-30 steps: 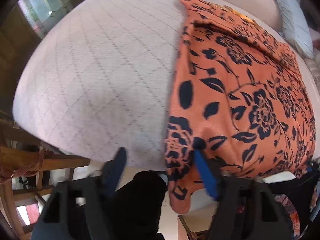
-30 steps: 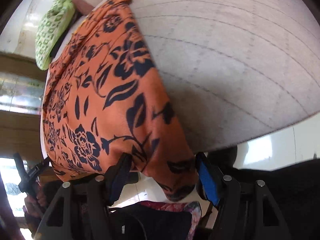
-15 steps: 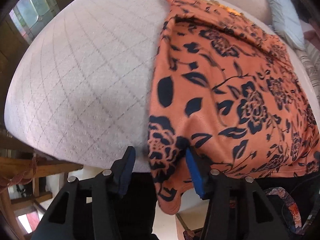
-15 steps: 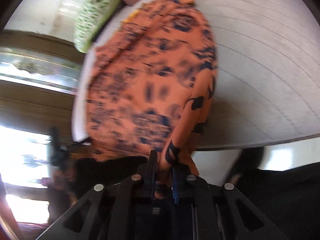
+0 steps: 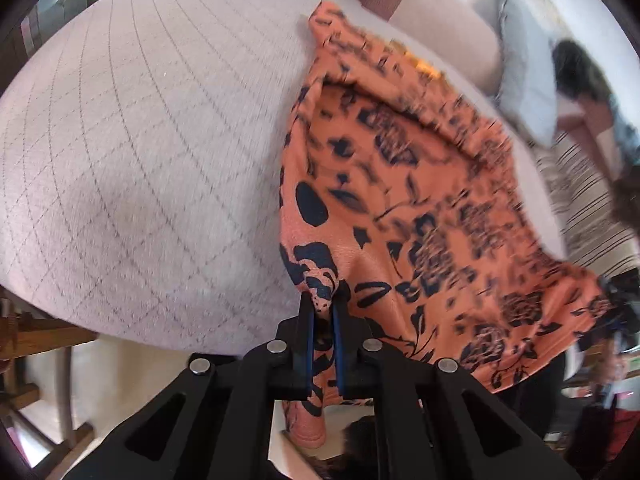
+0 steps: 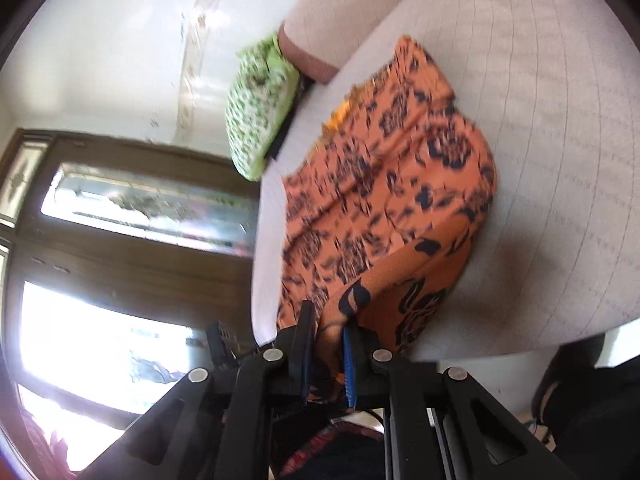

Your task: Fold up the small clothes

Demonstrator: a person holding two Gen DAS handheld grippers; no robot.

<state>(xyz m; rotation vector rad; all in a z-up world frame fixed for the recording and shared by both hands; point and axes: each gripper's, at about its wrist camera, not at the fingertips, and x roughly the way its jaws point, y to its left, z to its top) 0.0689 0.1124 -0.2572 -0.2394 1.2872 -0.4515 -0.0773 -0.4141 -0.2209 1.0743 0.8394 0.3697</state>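
Observation:
An orange garment with a dark floral print [image 5: 420,200] lies spread on a pale quilted bed [image 5: 140,140]. Its near hem hangs over the bed's front edge. My left gripper [image 5: 322,312] is shut on the hem's near left corner, with cloth bunched between the blue pads. My right gripper [image 6: 328,328] is shut on the hem's other near corner and lifts it, so the garment [image 6: 380,184] ripples toward the far end. Both views are motion-blurred.
A green patterned pillow [image 6: 256,108] and a pinkish bolster [image 6: 308,56] lie at the bed's far end. A grey pillow [image 5: 520,80] and striped cloth [image 5: 584,200] sit at the right. Wooden furniture [image 5: 36,328] stands left of the bed; a window [image 6: 120,216] is beyond.
Both grippers closed on the hem corners, the right one first and then the left. Both have lifted their corners, and the cloth is rising off the bed's front edge.

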